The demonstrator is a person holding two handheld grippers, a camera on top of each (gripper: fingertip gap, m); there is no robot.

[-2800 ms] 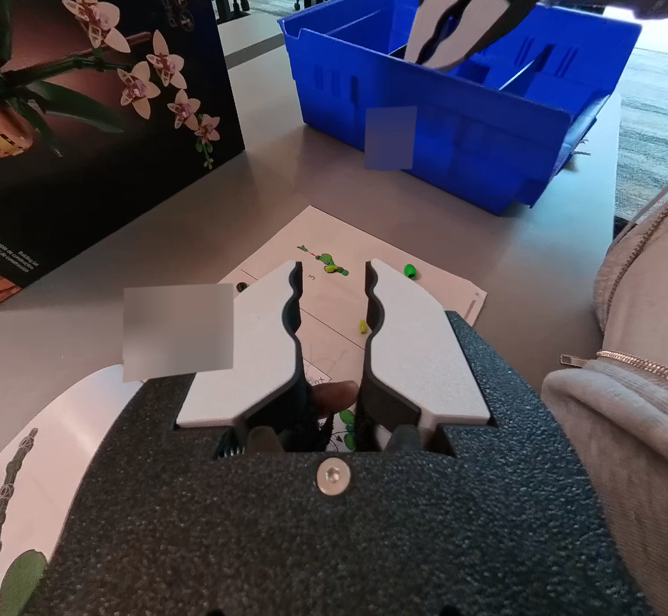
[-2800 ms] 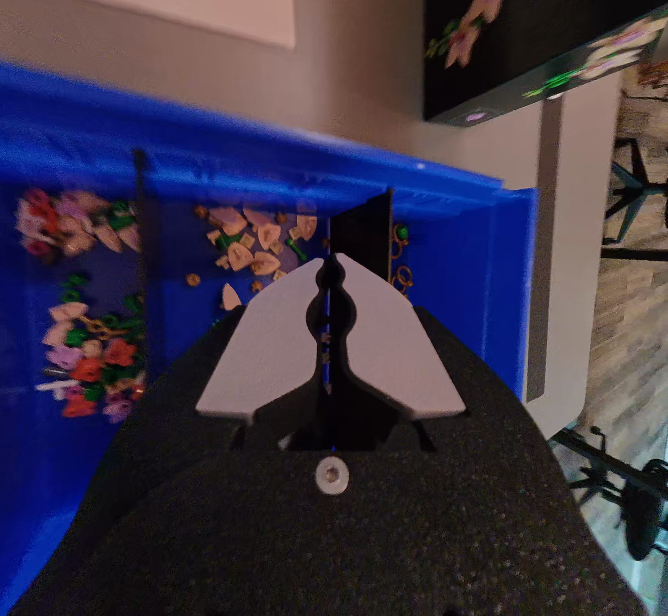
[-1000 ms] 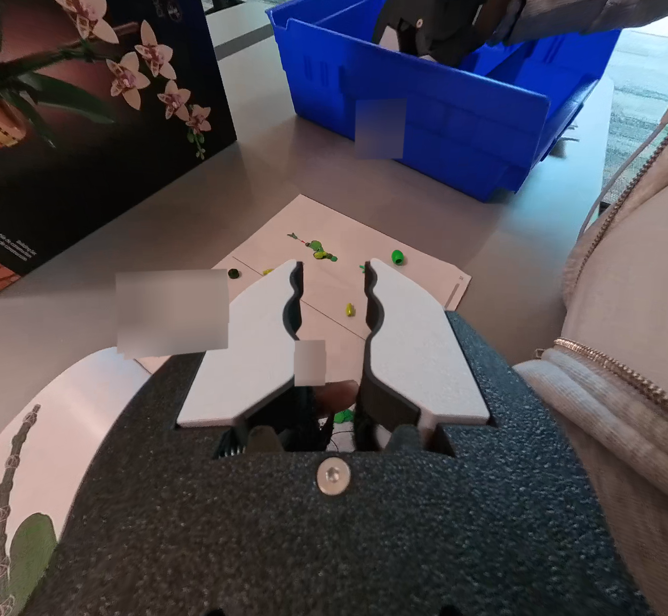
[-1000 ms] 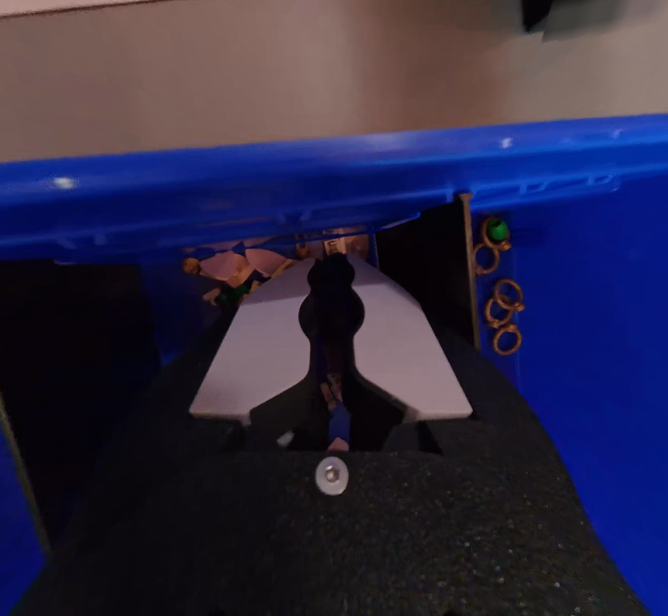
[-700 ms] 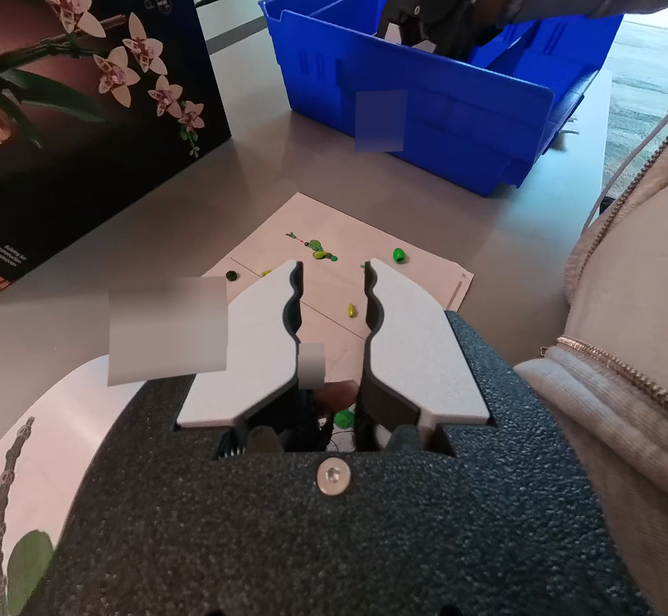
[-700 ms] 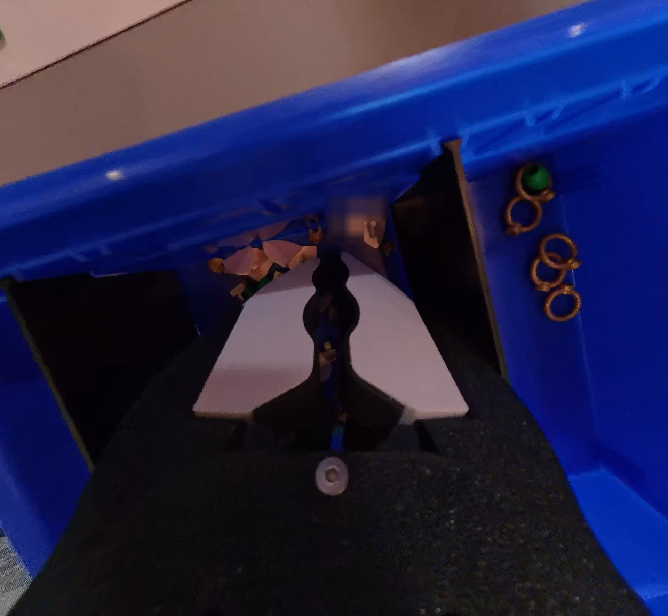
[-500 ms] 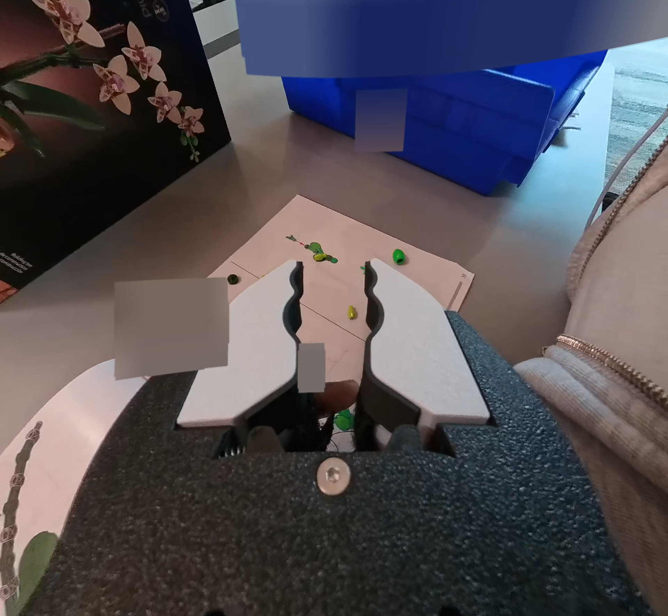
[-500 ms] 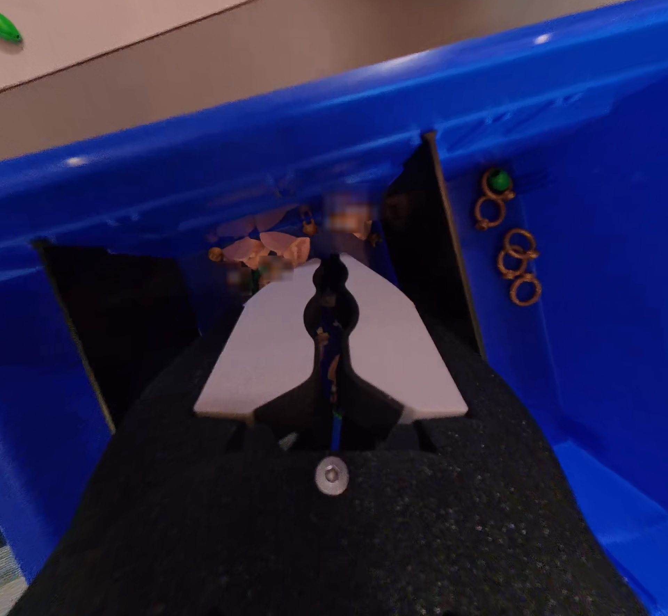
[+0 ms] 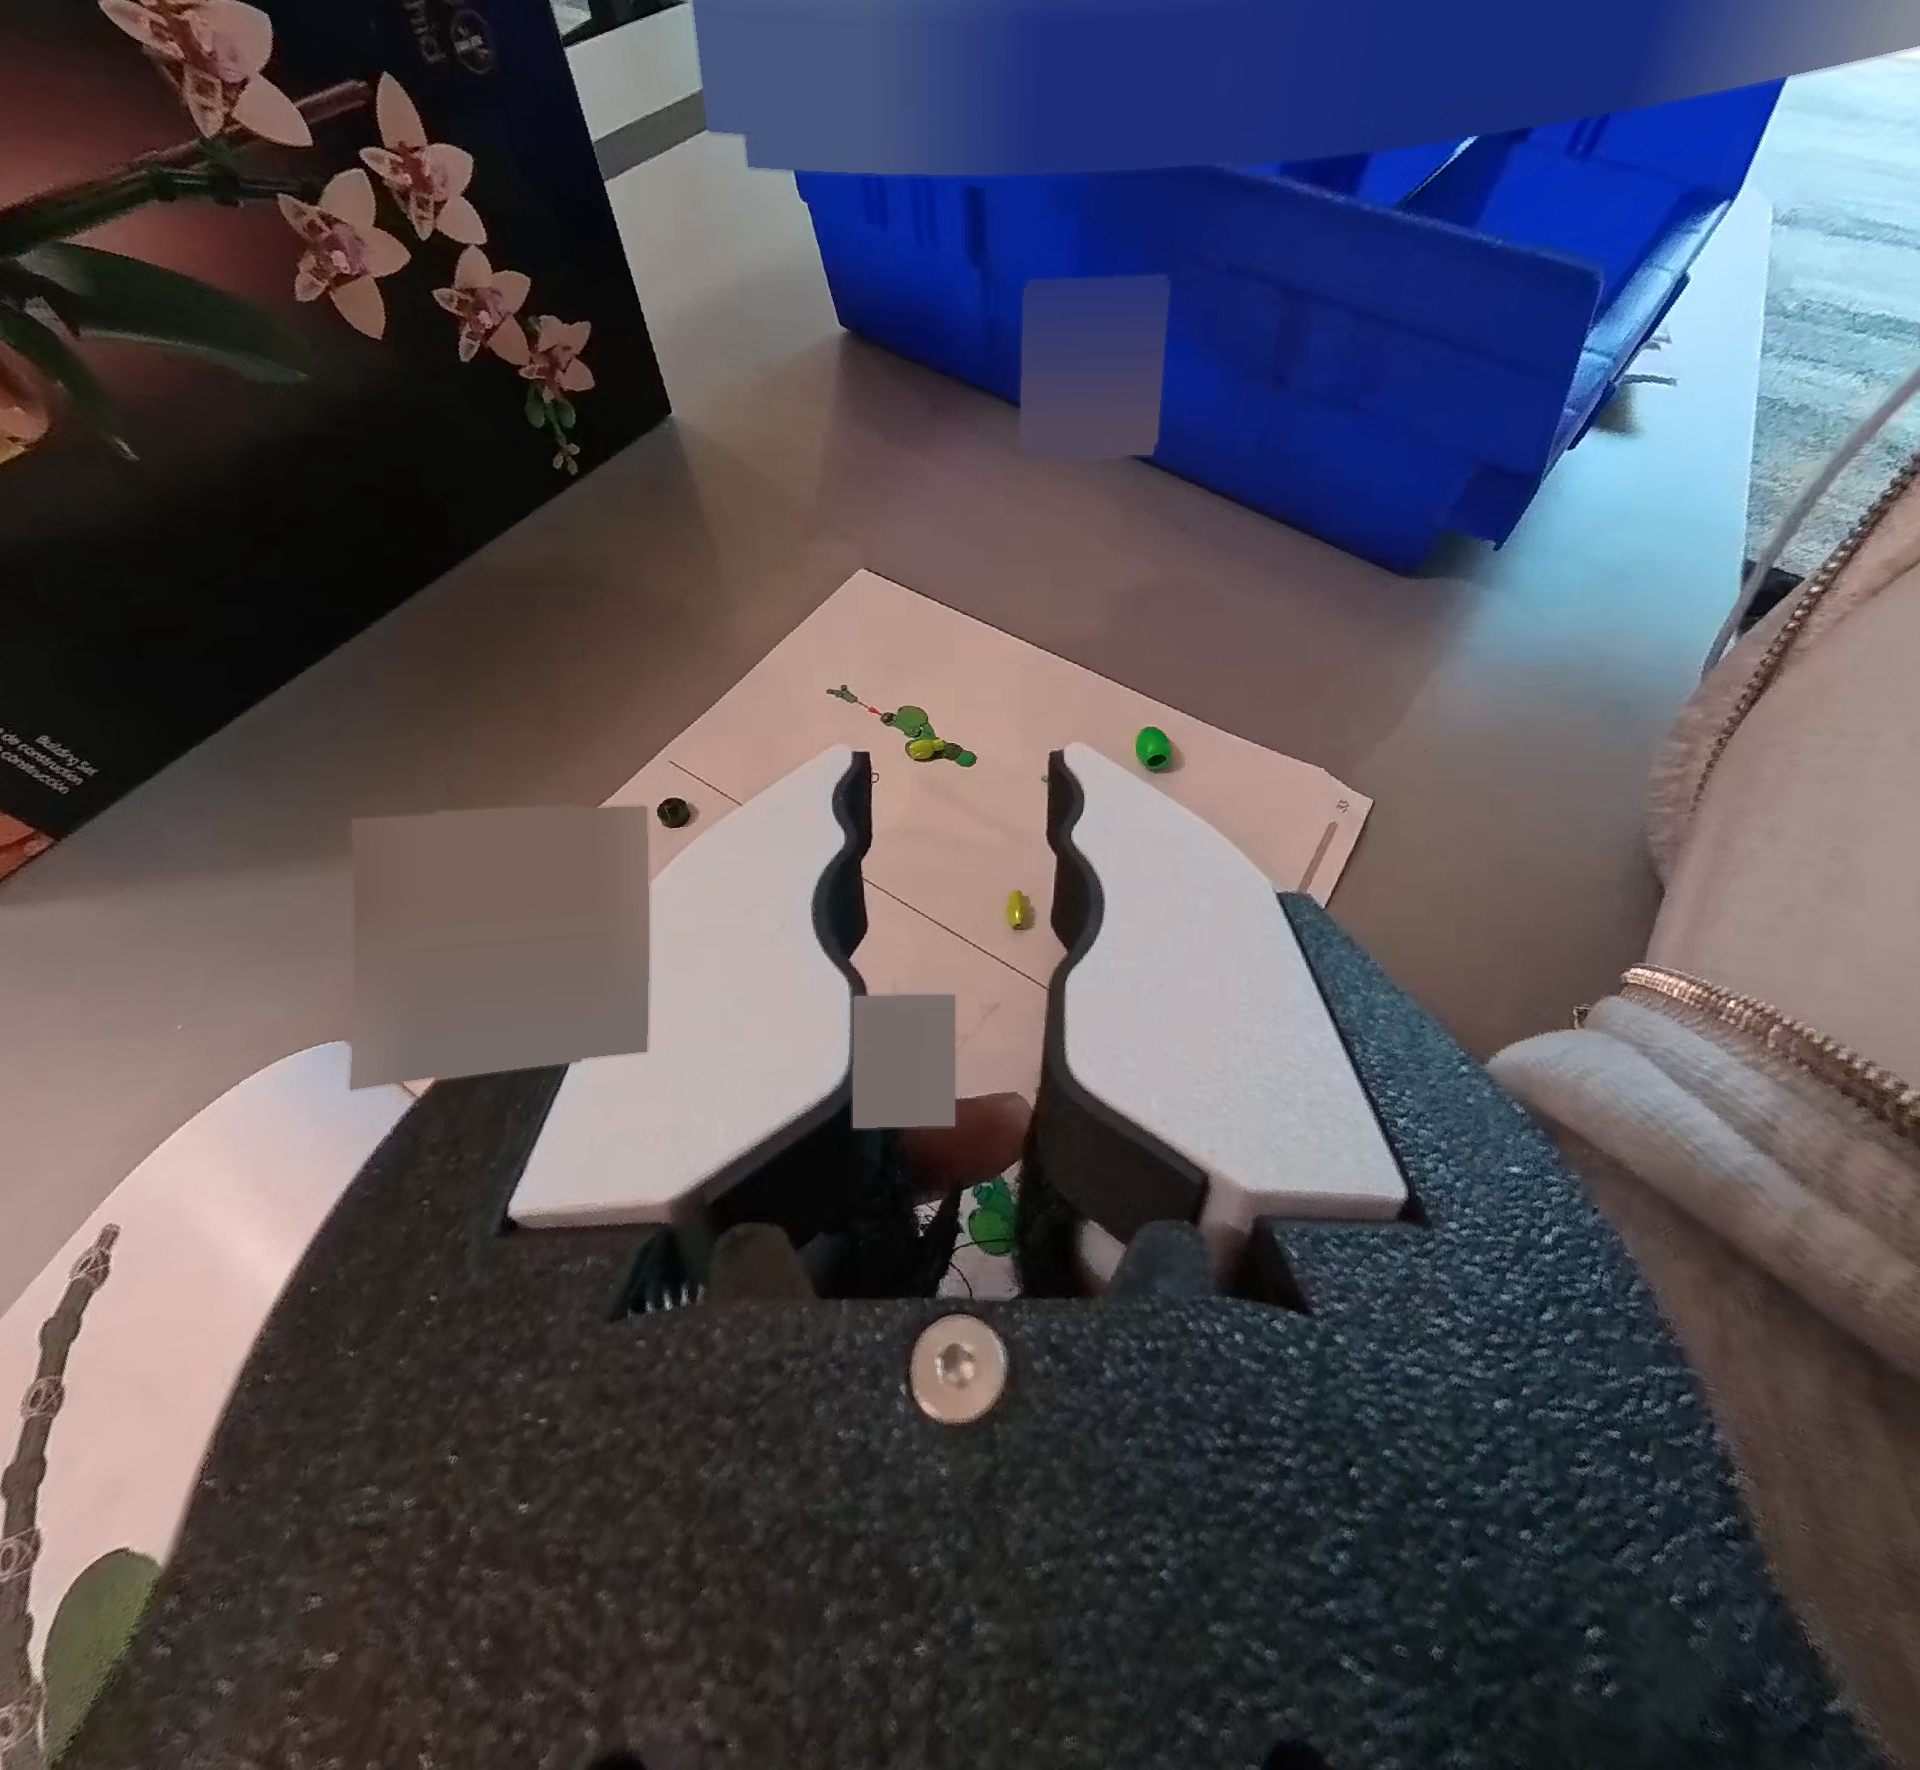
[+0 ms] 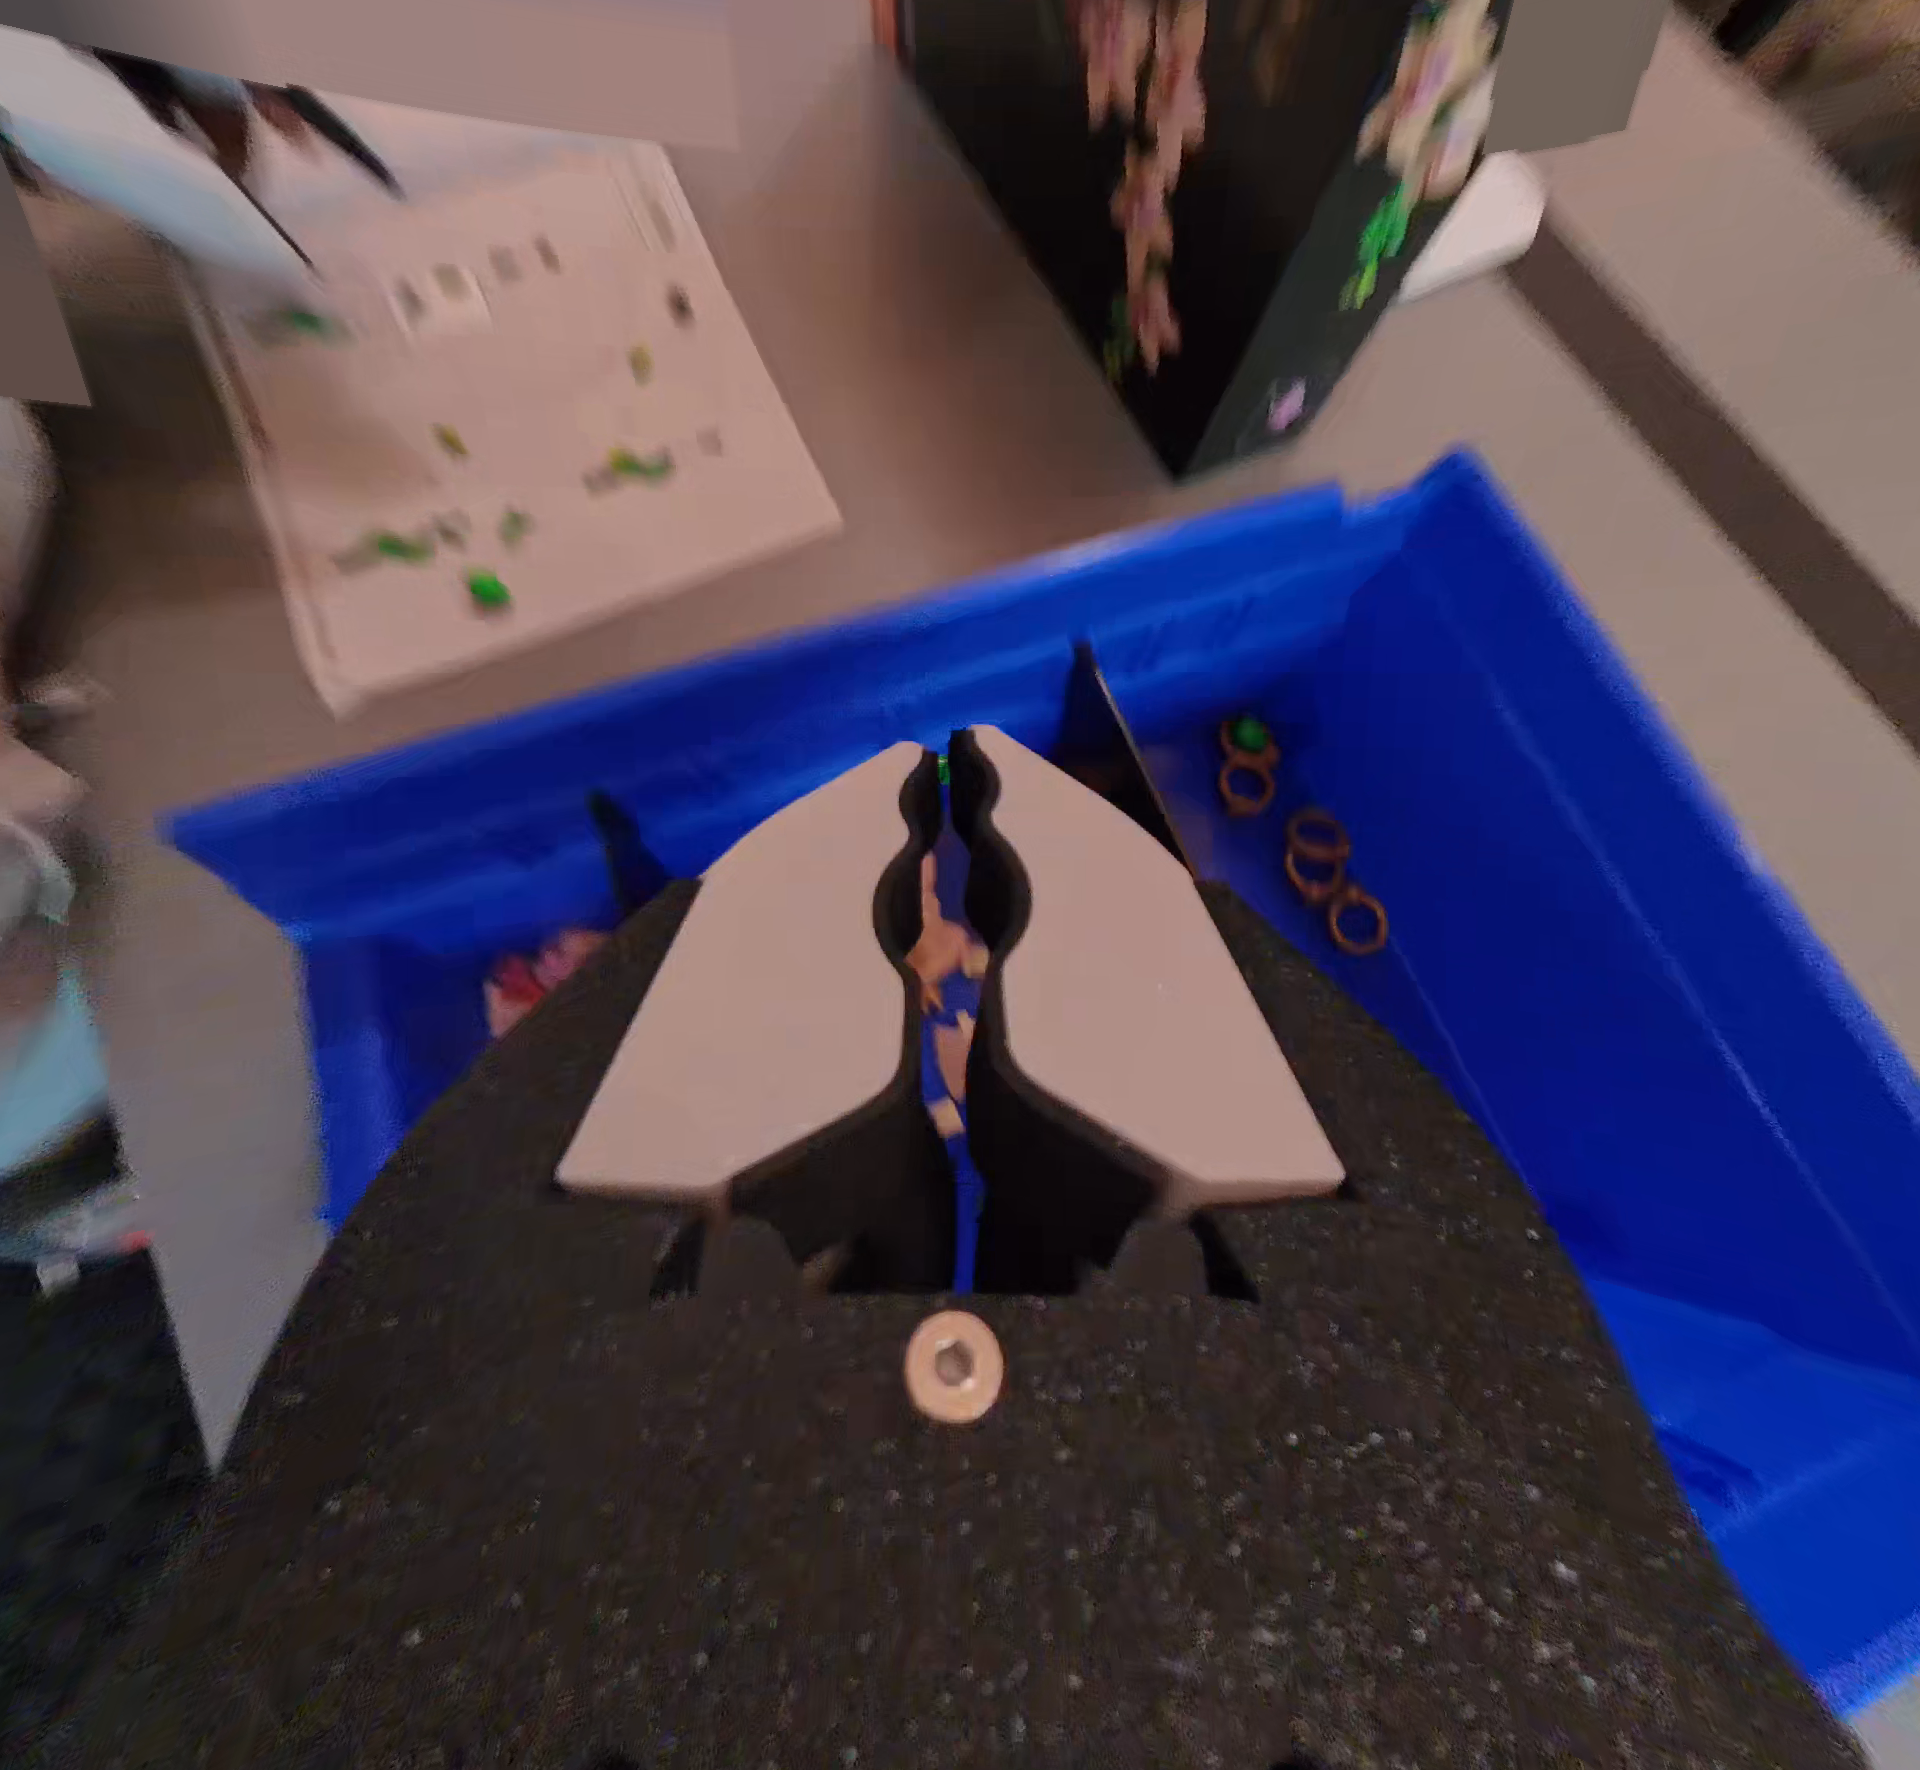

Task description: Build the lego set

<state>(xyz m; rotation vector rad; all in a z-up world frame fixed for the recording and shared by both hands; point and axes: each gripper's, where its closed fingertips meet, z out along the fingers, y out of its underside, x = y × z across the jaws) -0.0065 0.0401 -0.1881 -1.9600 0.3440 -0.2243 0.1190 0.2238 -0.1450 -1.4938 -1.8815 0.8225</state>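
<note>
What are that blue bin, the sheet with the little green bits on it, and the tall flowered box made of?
The bin looks like moulded plastic: glossy, evenly coloured, with ribbed walls. The sheet seems to be paper: thin, matt, lying flat, printed with small figures. The box is probably printed cardboard, with sharp folded edges and a slight sheen. The green bits look like shiny plastic.

Print shows in three spots, all small

White lettering runs up the dark flower box [image 9: 312, 286] by its top edge, with small round marks beside it and fine white lines low on its front near the counter [image 9: 727, 515]. The instruction sheet [image 9: 1039, 681] carries a small number at its right edge. In the right wrist view motion blur smears everything, so nothing is legible there.
</note>
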